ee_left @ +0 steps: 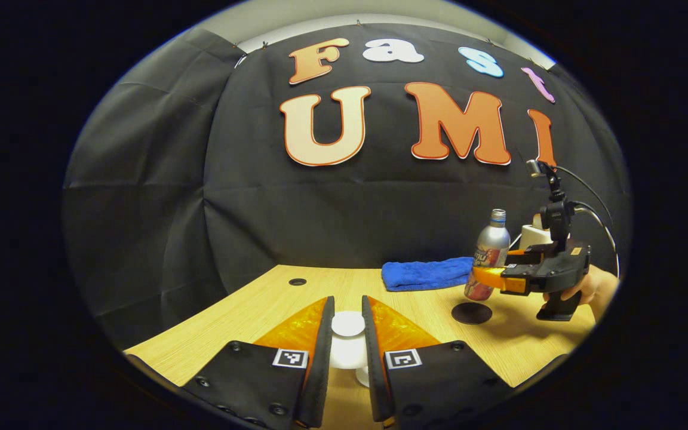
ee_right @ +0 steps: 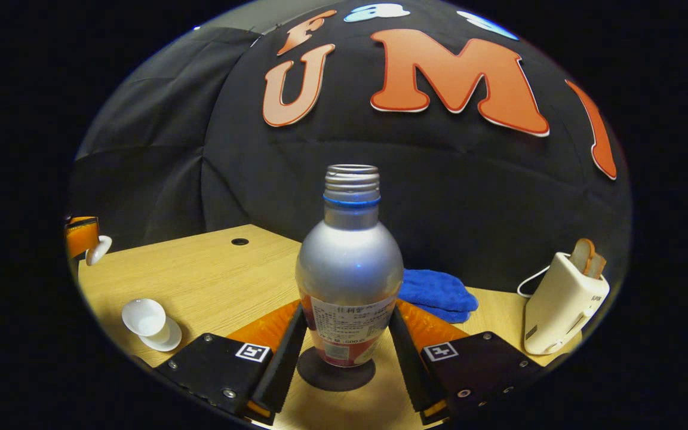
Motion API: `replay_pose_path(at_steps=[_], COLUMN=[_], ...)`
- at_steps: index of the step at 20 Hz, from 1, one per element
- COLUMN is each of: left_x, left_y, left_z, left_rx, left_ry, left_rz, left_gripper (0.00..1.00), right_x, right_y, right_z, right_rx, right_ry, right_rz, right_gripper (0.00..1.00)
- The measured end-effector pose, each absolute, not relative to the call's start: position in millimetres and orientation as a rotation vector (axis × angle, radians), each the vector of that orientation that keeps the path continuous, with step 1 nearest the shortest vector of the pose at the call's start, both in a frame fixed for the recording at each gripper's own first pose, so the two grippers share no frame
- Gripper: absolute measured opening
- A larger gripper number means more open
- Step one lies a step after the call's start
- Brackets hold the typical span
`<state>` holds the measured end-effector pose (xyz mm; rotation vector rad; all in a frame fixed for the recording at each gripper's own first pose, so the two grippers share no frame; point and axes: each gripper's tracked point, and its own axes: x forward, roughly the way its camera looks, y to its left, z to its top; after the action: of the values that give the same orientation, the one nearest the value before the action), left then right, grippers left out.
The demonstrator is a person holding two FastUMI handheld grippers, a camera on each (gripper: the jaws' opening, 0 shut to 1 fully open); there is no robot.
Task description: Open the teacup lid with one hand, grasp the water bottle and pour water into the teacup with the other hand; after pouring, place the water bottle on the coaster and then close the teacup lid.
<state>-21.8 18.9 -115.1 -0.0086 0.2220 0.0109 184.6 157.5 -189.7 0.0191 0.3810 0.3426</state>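
Note:
My left gripper (ee_left: pixel 348 301) is shut on the white teacup lid (ee_left: pixel 348 325), held up off the table; at the far left of the right gripper view this gripper (ee_right: pixel 84 236) holds the lid (ee_right: pixel 99 249) tilted. The white teacup (ee_right: pixel 146 316) stands uncovered on its saucer (ee_right: pixel 168 340) at the table's left. My right gripper (ee_right: pixel 347 310) is shut on the silver water bottle (ee_right: pixel 349 263), uncapped and nearly upright over the black coaster (ee_right: pixel 335 375). I cannot tell whether the bottle (ee_left: pixel 490 251) touches the coaster (ee_left: pixel 471 312). A hand (ee_left: pixel 589 286) holds the right gripper (ee_left: pixel 482 278).
A folded blue cloth (ee_right: pixel 436 292) lies at the back of the wooden table (ee_right: pixel 200 280), also behind the bottle as the blue cloth (ee_left: pixel 427 273). A white toaster (ee_right: pixel 562 304) with bread slices stands at the right. A small round hole (ee_left: pixel 297 281) is in the tabletop.

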Motion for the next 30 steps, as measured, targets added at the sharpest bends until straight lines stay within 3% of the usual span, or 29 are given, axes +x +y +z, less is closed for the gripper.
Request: replay_pose_path(at_steps=[5,11,15,16,18,30], left_x=[-18.0,-8.7,-1.7,-0.8,-0.1,0.0], left_y=[12.6,1.4,-9.6,-12.7,-18.7,-38.7], left_z=[-123.4,-137.1,-150.3,-152.6,-158.0,-208.1], left_rx=[-0.019,-0.044,-0.068,-0.074,-0.077,-0.053], left_ry=[0.247,0.276,0.306,0.314,0.321,0.407], left_rz=[0.001,-0.027,-0.057,-0.065,-0.080,-0.112], left_gripper=[0.33,0.30,0.33,0.33,0.33,0.33], right_x=[180.6,184.3,182.7,181.8,179.9,129.5], right_y=[165.0,166.5,163.2,161.0,156.4,130.8], right_z=[-214.0,-216.1,-214.4,-211.0,-202.0,-141.6], right_rx=[0.076,0.075,0.057,0.047,0.038,0.068], right_ry=[0.470,0.460,0.460,0.456,0.440,0.315], right_rz=[0.357,0.348,0.350,0.346,0.343,0.347], right_gripper=[0.79,0.78,0.88,0.95,0.98,0.98])
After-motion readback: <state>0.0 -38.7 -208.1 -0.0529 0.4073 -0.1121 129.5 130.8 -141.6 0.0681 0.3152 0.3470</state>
